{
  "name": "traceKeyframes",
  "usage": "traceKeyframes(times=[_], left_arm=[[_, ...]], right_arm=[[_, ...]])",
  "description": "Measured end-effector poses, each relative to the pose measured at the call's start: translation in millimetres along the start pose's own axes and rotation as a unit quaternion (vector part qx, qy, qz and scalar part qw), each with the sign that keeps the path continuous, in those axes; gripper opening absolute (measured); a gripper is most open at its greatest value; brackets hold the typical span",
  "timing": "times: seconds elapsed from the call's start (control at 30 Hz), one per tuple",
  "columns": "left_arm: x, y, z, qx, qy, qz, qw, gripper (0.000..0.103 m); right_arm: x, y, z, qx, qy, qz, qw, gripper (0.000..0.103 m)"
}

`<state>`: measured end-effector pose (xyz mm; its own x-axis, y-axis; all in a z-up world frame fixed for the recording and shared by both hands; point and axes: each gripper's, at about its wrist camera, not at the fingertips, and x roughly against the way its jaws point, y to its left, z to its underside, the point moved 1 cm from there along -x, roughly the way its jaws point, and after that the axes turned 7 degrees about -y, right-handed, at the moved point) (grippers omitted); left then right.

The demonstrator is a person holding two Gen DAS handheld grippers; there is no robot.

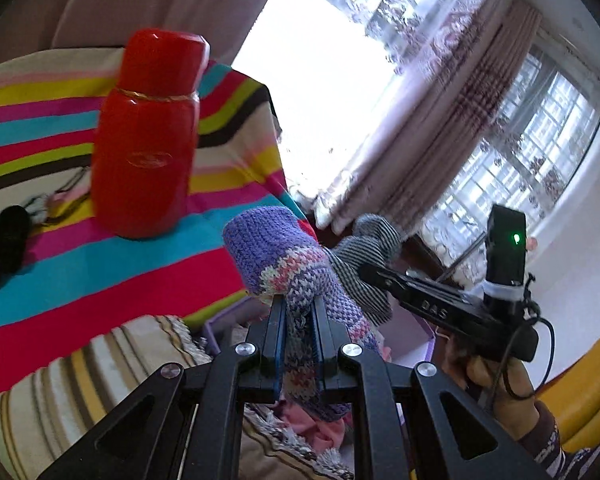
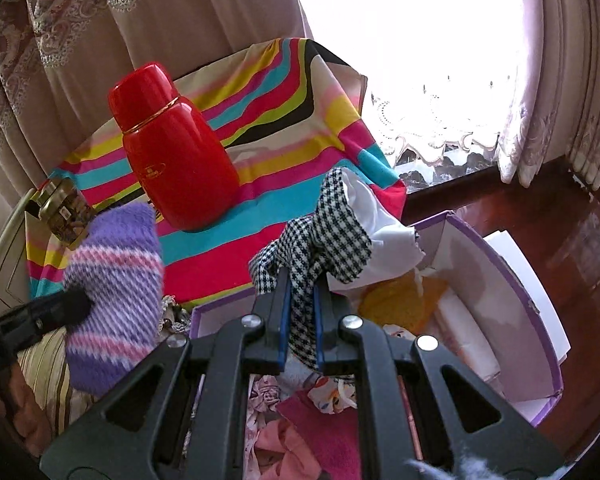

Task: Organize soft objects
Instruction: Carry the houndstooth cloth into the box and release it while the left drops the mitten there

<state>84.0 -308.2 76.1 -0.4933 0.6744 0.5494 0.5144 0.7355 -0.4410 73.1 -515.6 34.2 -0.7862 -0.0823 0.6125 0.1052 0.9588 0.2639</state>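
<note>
Left tongs were pinching a purple knitted piece with pink and white bands, held up in the air at 12 o'clock from the fingers, in front of the striped cloth. Right tongs were pinching a black-and-white checked cloth with a white lining, raised above the purple-edged box. In the right wrist view, the knitted piece appeared at 9 o'clock, with the left tool's tip against it. The box held a yellow cloth, pink fabric and printed pieces. A red flask stood upright on the striped cloth covering the desk, at 11 o'clock from both tongs. A jar stood left of the flask. A black object lay on the cloth at 9 o'clock in the left wrist view.
</note>
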Motion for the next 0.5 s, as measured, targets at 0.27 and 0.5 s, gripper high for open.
traceKeyframes(times=[0.27,0.5], left_arm=[[-28,3,8,0.014,0.060,-0.012,0.9981,0.043],[-25,4,8,0.015,0.058,-0.011,0.9981,0.044]], right_arm=[[-22,-8,8,-0.007,0.040,0.008,0.999,0.021],[-21,-13,9,-0.013,0.043,0.012,0.999,0.025]])
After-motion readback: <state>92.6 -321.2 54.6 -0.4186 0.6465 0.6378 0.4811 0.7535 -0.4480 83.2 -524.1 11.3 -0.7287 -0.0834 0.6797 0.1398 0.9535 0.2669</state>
